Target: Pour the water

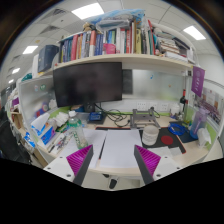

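Observation:
My gripper point(113, 163) is open and empty, held above the near edge of a white desk point(105, 178). Its two magenta pads point(80, 160) stand wide apart. A white sheet point(118, 148) lies on the desk between and just ahead of the fingers. A small pale cup point(150, 134) stands beyond the right finger. A clear plastic bottle point(72, 130) stands beyond the left finger among clutter. Both are well ahead of the fingertips and untouched.
A dark monitor point(88, 84) stands at the back left under a shelf of books point(110, 42). A green bottle point(185, 108) and blue items point(183, 129) sit at the right. Boxes and clutter point(45, 128) crowd the left side.

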The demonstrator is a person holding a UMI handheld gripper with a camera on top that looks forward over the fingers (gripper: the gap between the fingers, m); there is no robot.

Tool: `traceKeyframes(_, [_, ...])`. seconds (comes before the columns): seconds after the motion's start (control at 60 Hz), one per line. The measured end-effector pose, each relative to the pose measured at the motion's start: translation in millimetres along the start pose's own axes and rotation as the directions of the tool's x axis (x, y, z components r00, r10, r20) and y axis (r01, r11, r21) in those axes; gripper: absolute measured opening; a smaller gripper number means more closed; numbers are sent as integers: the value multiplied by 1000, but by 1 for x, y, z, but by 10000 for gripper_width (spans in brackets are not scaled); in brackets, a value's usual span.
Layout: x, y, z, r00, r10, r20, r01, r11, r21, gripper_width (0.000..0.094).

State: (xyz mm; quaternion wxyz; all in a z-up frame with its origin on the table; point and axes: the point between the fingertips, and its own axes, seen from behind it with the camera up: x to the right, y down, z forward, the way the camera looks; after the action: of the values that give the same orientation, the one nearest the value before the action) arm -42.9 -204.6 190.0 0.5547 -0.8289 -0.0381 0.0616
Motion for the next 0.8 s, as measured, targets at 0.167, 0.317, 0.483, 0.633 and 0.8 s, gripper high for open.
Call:
traceKeyframes(0.167, [-33, 12, 47, 995, -33, 90, 31, 999, 25, 859])
traceKeyframes(0.317, [-96, 27, 93, 981, -55, 188, 52, 998, 21, 859])
traceKeyframes(0.483, [-147, 27, 152, 982, -66, 179, 60, 997, 42, 862])
traceKeyframes(0.633, [-166, 17, 204, 991, -75, 113, 67, 995, 71, 861])
traceKeyframes(0.8, [-168, 1, 245, 995, -91, 34, 86, 988, 131, 785])
